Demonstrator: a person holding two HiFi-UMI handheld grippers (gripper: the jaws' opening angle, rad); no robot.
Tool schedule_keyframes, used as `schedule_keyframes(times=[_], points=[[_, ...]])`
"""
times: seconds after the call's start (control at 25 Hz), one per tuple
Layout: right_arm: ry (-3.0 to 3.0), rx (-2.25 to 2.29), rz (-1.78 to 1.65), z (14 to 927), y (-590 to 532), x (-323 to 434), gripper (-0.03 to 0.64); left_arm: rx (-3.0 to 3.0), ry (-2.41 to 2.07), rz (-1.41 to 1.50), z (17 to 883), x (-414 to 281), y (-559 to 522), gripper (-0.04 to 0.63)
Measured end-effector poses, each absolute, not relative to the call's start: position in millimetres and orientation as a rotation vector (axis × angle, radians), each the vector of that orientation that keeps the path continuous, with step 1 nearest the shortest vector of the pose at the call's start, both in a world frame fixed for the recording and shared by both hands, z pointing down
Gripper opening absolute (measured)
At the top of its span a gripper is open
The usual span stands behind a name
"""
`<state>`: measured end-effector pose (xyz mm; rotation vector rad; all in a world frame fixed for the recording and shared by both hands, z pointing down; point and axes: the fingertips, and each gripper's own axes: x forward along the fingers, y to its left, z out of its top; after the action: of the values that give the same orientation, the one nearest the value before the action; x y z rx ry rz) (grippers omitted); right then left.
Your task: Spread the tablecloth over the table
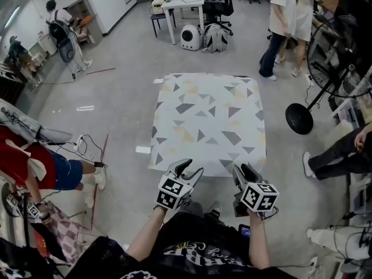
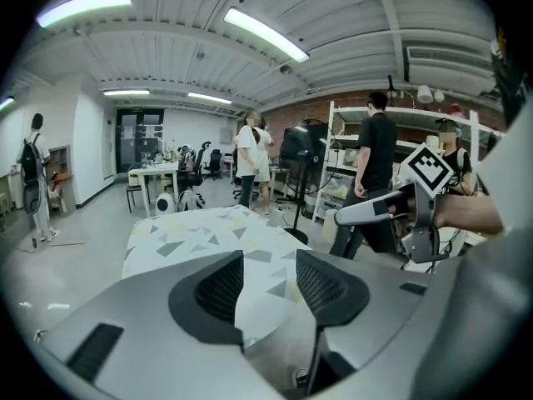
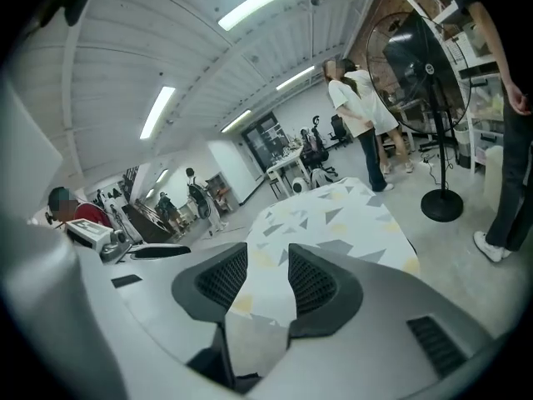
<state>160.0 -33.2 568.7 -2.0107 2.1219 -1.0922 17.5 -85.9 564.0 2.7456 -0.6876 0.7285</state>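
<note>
The tablecloth, pale with grey and yellow triangles, lies flat over the table, and its near edge hangs just ahead of both grippers. My left gripper is raised just off the near left corner, open, with nothing between its fingers. My right gripper is held up off the near right corner, also open and empty. In the left gripper view the cloth shows beyond the left gripper, with the right gripper off to the side. In the right gripper view the right gripper frames the cloth, apart from it.
A standing fan with a round base stands right of the table. A seated person is at the left and another person's legs at the right. People stand by a white desk behind. Cables lie on the floor at left.
</note>
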Motion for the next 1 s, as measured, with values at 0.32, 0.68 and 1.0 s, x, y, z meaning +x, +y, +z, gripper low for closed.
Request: schedule_keyframes(times=[0.32,0.68,1.0], points=[[2.186,-2.029,-0.951,526.5,-44.1,131.7,0.144,2.837,-0.542,0.57,518.1,29.5,-76.1,0.138],[2.159,-2.045,-0.85,490.8,-61.2,61.4,0.086,2.941,-0.402,0.588,485.2,-13.8,-81.5,0.08],[2.129,-2.105,-0.811,487.6,-54.7,7.2,0.037,2.966,-0.279,0.56,478.2,-52.2,-79.2,0.06]])
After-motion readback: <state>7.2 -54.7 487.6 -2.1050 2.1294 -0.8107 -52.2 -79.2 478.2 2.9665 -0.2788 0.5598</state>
